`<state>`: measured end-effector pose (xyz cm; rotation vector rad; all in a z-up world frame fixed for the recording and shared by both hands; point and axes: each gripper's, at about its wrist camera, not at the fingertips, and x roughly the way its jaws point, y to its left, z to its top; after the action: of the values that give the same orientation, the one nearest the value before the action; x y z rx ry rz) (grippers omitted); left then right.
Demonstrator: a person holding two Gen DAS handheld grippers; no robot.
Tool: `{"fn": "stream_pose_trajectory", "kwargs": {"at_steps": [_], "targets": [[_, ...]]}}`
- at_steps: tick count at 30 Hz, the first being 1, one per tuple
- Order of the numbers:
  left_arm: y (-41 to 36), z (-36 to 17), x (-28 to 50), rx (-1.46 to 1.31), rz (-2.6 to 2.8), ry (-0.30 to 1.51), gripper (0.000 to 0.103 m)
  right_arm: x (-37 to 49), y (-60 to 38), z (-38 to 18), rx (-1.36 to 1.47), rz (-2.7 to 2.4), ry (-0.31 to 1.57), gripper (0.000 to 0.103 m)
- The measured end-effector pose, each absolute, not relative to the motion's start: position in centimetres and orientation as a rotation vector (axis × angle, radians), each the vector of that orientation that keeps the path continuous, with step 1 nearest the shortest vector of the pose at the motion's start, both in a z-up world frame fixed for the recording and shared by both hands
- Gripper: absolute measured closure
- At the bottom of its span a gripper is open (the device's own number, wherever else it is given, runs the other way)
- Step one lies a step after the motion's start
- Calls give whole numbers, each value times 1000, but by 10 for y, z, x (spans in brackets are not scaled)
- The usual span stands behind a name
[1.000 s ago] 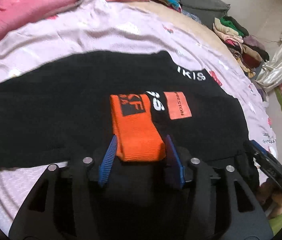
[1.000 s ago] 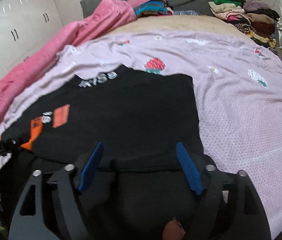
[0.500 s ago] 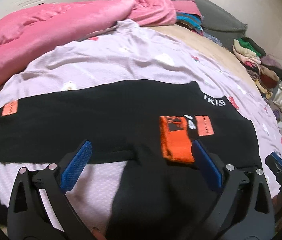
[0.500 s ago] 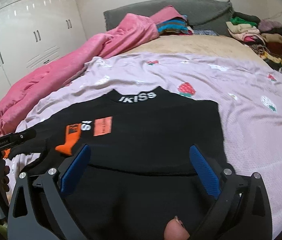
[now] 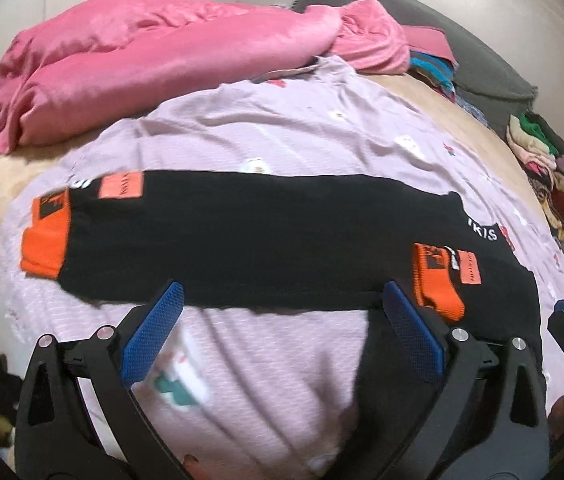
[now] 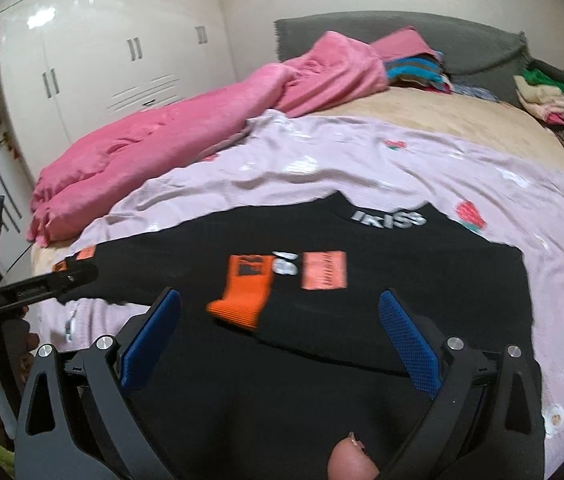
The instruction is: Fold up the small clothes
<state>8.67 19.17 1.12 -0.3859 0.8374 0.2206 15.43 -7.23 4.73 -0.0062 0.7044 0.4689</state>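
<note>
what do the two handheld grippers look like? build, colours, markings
Both match: the left gripper and right gripper have matte black, cut-out frames with silver pivot bolts, and two fingers faced with blue textured pads. The left unit's side carries small white lettering, too blurred to read. No cables or sleeves visible.

My right gripper (image 6: 280,324) hangs wide open over the black top (image 6: 322,320), gripping nothing; its orange cuff (image 6: 242,296) lies folded onto the top's chest; my left gripper (image 6: 34,286) sits beside the top's outstretched sleeve.
</note>
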Motion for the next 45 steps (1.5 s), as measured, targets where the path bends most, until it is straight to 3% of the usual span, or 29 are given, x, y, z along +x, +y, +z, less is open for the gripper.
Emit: {"fn": "stream_pose_trajectory", "kwargs": {"at_steps": [24, 32, 35, 37, 40, 43, 45], "targets": [[295, -37, 50, -771, 330, 848, 10, 144, 34, 45, -91, 659, 704, 5], [326, -50, 41, -932, 346, 705, 10, 147, 40, 34, -108, 662, 715, 5], [332, -53, 41, -928, 389, 676, 24, 149, 40, 32, -108, 660, 718, 5], [337, -52, 40, -917, 425, 665, 50, 150, 39, 31, -110, 656, 719, 5], [347, -54, 37, -920, 443, 644, 76, 150, 39, 28, -128, 642, 718, 5], [353, -53, 30, -914, 427, 612, 92, 151, 35, 26, -120, 633, 726, 5], [353, -45, 25, -896, 410, 571, 93, 151, 31, 26, -115, 626, 724, 5]]}}
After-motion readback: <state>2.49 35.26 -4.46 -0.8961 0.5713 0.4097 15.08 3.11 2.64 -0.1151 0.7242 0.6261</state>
